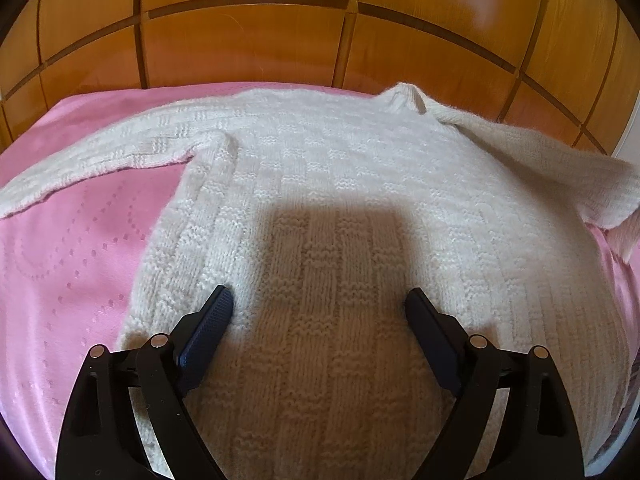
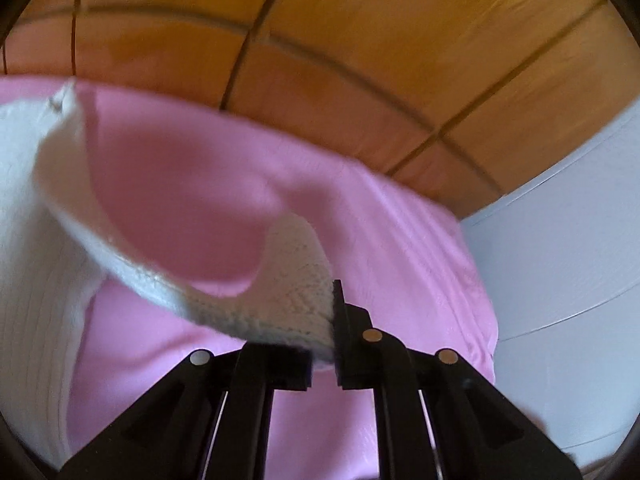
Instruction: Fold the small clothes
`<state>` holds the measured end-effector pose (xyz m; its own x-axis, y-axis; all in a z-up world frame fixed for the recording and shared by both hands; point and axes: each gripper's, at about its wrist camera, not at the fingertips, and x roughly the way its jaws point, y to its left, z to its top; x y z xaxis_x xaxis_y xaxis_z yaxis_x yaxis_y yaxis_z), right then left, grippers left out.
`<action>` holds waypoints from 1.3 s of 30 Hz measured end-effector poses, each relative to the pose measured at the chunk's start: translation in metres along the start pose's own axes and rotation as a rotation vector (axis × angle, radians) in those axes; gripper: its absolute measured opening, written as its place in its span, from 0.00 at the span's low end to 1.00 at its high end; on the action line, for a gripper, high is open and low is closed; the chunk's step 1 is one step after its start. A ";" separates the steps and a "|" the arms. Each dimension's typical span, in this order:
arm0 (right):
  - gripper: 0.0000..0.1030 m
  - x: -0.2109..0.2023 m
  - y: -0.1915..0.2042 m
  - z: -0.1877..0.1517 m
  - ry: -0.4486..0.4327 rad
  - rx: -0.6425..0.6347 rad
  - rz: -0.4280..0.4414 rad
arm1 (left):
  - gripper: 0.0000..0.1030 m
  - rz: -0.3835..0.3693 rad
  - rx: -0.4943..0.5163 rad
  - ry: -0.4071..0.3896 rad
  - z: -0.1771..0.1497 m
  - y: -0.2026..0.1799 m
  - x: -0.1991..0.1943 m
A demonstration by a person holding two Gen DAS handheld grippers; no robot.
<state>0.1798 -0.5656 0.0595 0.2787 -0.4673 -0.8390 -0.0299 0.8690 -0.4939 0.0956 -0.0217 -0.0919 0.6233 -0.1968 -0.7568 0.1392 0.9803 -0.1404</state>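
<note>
A panelled, glossy orange-brown wooden headboard (image 1: 248, 40) rises behind everything, its dark grooves dividing it into rectangles. In front of it lies a bed with a shiny pink satin bedspread (image 1: 60, 272), stitched with dotted curving patterns. A pale grey-white wall (image 2: 560, 240) shows to the right of the bed in the right wrist view.

Spread flat on the bedspread is a small cream-white knitted sweater (image 1: 340, 184) with a basket-weave texture, collar toward the headboard. Its one sleeve (image 1: 100, 160) stretches out flat to the left across the pink cloth; the other sleeve (image 2: 168, 276) is lifted off the bed and curves through the air from the sweater's body to the right tongs.

The left tongs (image 1: 319, 312) hang over the lower part of the sweater with black fingers wide apart, gripping nothing, their shadow falling on the knit. The right tongs (image 2: 334, 320) are clamped on the cuff (image 2: 300, 280) of the raised sleeve.
</note>
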 end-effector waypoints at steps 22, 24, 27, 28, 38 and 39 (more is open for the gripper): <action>0.30 0.133 -0.088 -0.101 -0.030 1.002 0.352 | 0.86 0.016 0.016 0.007 0.001 -0.003 0.002; 0.30 0.153 -0.078 -0.113 -0.053 1.080 0.489 | 0.86 0.020 0.019 0.009 0.001 -0.004 0.002; 0.42 0.179 -0.077 -0.122 -0.092 1.265 0.598 | 0.87 0.030 0.026 0.011 0.001 -0.006 0.004; 0.47 0.190 -0.079 -0.121 -0.103 1.334 0.624 | 0.87 0.033 0.029 0.012 0.001 -0.006 0.004; 0.04 0.241 -0.110 -0.075 -0.099 1.431 0.510 | 0.89 0.048 0.034 0.009 0.000 -0.009 0.007; 0.05 0.236 -0.114 -0.071 -0.102 1.385 0.474 | 0.89 0.048 0.035 0.008 0.000 -0.009 0.007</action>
<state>0.1813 -0.7865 -0.0988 0.5724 -0.1377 -0.8083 0.7728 0.4203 0.4756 0.0992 -0.0318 -0.0959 0.6234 -0.1489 -0.7676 0.1358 0.9874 -0.0813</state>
